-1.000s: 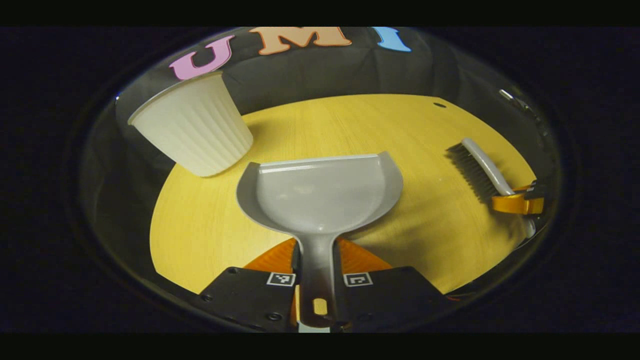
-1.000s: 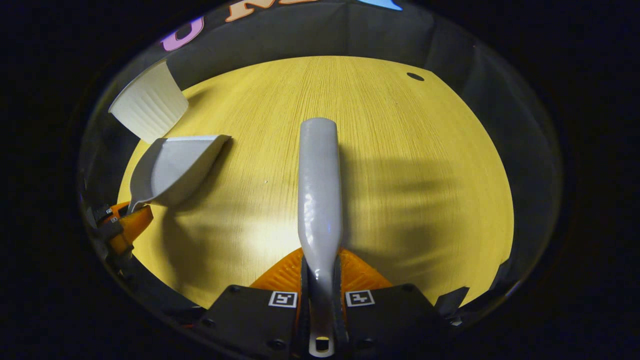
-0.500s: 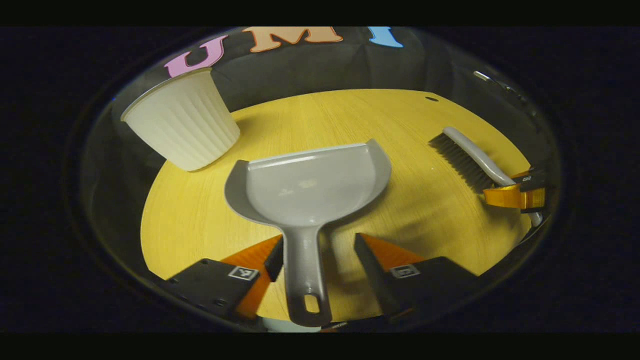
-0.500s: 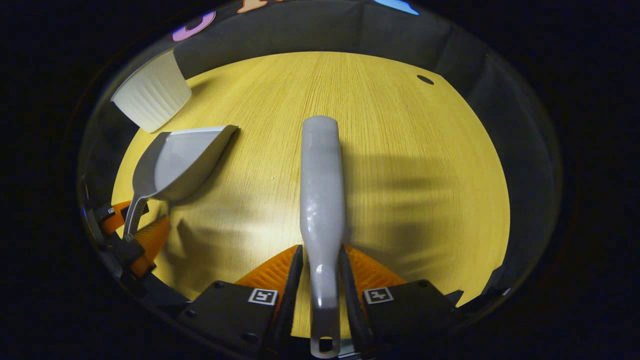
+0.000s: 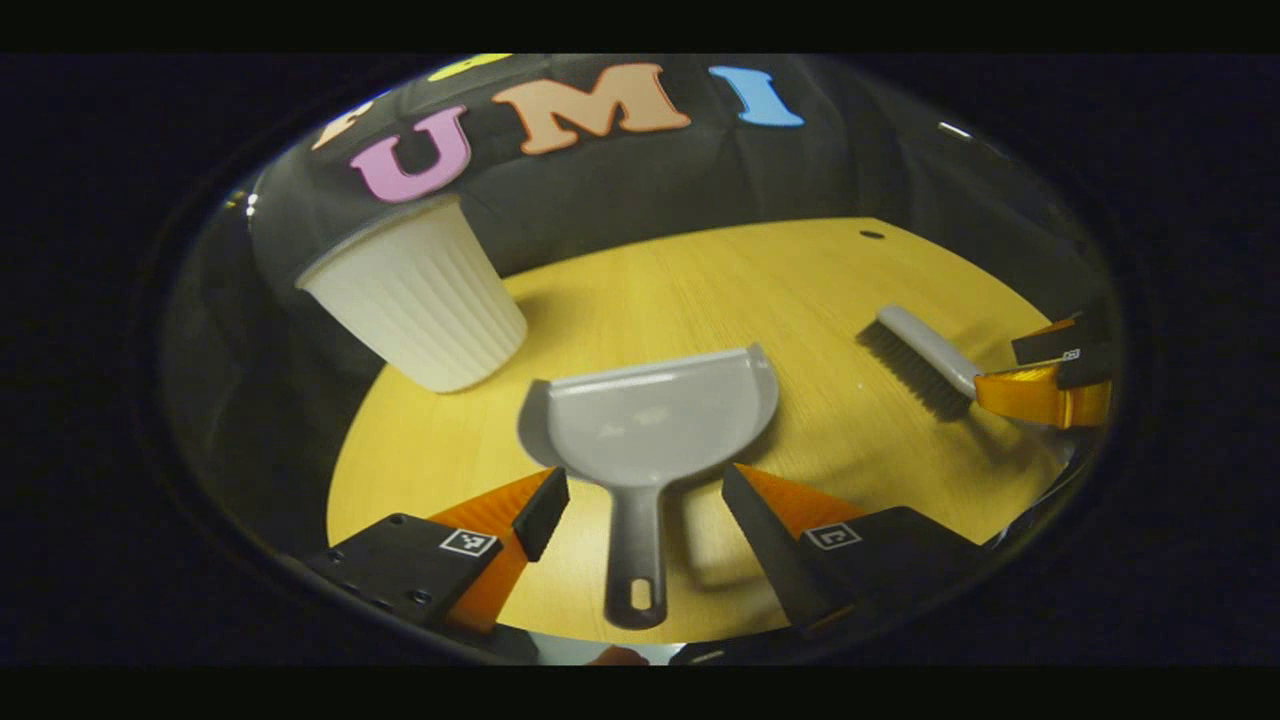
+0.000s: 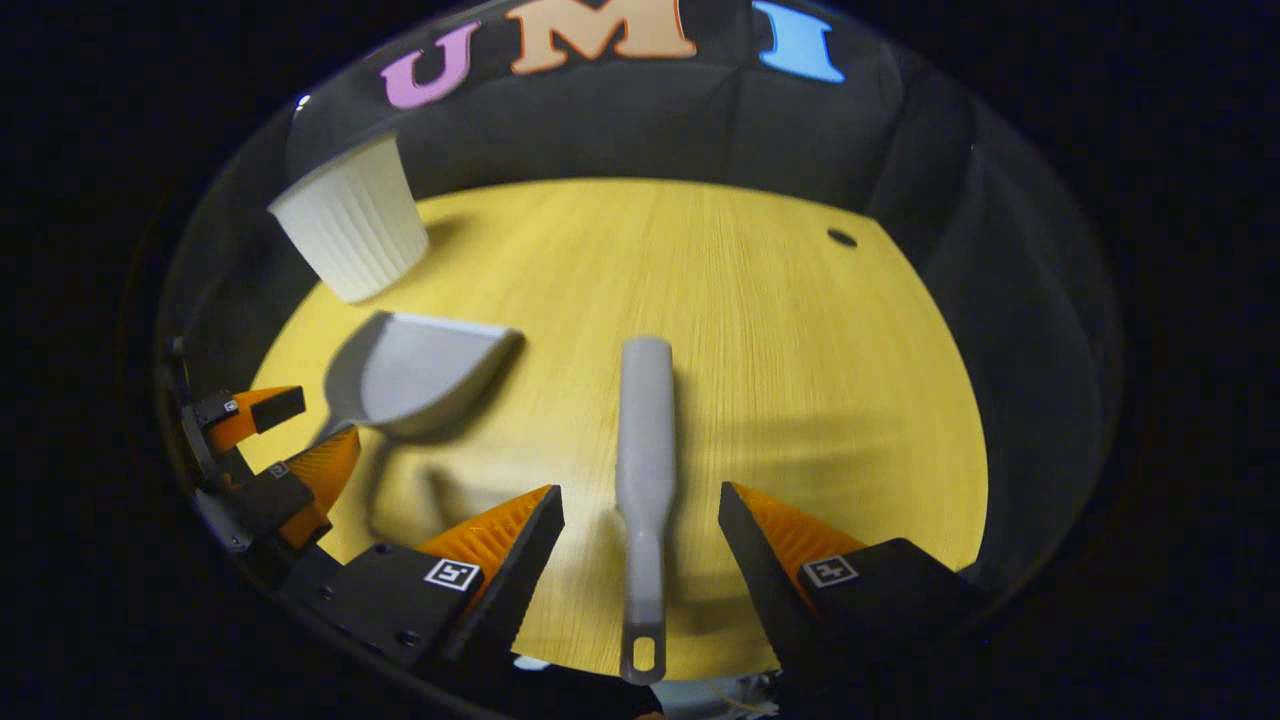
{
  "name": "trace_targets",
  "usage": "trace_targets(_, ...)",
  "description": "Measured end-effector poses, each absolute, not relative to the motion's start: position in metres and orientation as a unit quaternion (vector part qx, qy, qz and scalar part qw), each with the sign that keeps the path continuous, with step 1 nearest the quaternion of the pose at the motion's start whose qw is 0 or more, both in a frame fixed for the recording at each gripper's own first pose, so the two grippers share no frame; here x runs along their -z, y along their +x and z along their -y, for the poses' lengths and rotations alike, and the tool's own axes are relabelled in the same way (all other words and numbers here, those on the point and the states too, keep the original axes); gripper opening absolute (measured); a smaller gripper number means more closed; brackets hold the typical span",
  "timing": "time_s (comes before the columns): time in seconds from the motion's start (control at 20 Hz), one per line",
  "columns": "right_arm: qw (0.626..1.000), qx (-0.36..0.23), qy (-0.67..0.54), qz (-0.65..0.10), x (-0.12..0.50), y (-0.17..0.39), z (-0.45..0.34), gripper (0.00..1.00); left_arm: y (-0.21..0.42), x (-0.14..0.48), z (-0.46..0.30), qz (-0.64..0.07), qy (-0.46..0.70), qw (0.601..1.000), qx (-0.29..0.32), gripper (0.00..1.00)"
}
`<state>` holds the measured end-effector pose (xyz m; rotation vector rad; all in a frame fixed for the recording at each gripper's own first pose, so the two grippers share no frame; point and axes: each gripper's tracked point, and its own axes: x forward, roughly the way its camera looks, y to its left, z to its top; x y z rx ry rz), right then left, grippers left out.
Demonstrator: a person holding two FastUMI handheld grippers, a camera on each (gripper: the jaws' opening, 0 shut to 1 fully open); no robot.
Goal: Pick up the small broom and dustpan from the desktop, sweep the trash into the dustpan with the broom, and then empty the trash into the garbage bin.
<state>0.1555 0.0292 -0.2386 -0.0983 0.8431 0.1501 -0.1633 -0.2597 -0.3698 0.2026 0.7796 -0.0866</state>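
My left jaws [image 5: 640,490] stand wide apart, gripping nothing; the dustpan [image 5: 660,420] lies flat on the counter [image 5: 700,290], its handle running back between them, untouched. Ahead and to their left stands the ribbed white garbage bin [image 5: 420,300]. My right jaws [image 6: 640,505] are likewise spread, the broom [image 6: 645,470] lying loose between them, bristles down. No trash shows on the wood.

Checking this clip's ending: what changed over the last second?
Both grippers let go and backed away. The left gripper opened off the dustpan handle; the right gripper opened off the broom. Both tools now lie on the desktop. The garbage bin stayed upright.
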Motion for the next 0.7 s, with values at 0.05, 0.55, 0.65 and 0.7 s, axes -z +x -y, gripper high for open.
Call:
trace_targets(0.05, 0.932, -0.084, -0.048, -0.35, 0.208, 0.16, -0.03, 1.0, -0.155, 0.337, 0.264, -0.334, 0.082, 0.938, 0.036, 0.96)
trace_targets(0.55, 0.996, -0.089, -0.019, -0.017, 0.011, 0.119, -0.011, 0.99, -0.153, 0.082, 0.322, -0.027, -0.003, 0.998, 0.064, 0.93)
trace_targets(0.65, 0.998, -0.07, -0.008, 0.005, -0.005, 0.111, -0.009, 0.98, -0.157, 0.072, 0.335, -0.013, 0.028, 0.996, 0.085, 0.93)
trace_targets(0.7, 0.998, -0.067, -0.002, 0.016, -0.013, 0.108, -0.011, 0.99, -0.159, 0.07, 0.341, -0.003, 0.038, 0.995, 0.095, 0.93)
